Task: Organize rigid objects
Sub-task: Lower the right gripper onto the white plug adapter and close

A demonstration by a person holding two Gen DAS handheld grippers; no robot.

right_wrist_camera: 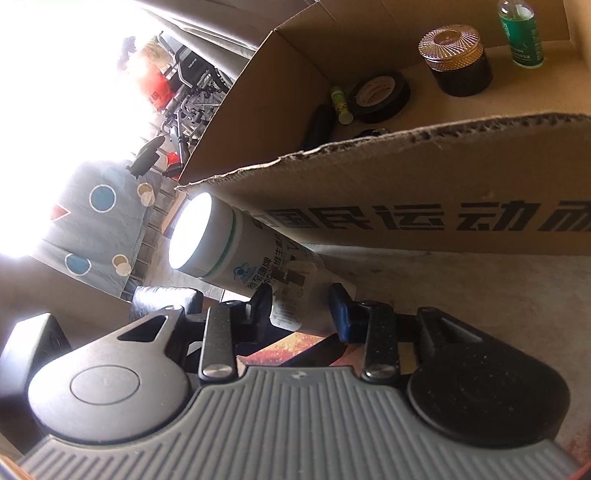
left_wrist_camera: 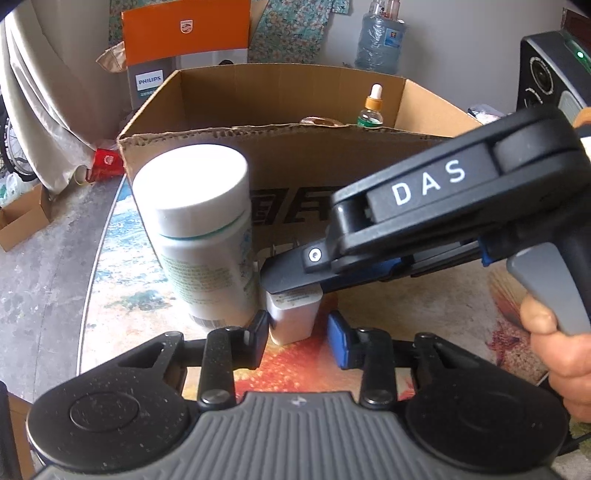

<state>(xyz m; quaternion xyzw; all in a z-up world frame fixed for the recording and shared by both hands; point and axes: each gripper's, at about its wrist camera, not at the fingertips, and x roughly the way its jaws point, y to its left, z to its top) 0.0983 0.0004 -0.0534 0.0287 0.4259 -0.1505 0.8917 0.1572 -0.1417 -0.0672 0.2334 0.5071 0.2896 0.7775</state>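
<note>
Two tools are seen at the front wall of an open cardboard box (left_wrist_camera: 280,162) on the patterned worktop (left_wrist_camera: 122,266). The left tool (left_wrist_camera: 297,334) is narrowed around a small white charger block (left_wrist_camera: 293,314), with a gap visible beside its blue pad, so a firm grip cannot be told. The right tool (right_wrist_camera: 301,308) is closed around the base of a white-capped supplement bottle (right_wrist_camera: 236,254), its pads apparently against it. A tape roll (right_wrist_camera: 380,96), a gold-lidded jar (right_wrist_camera: 456,59) and a green bottle (right_wrist_camera: 521,35) are seen inside the box
</note>
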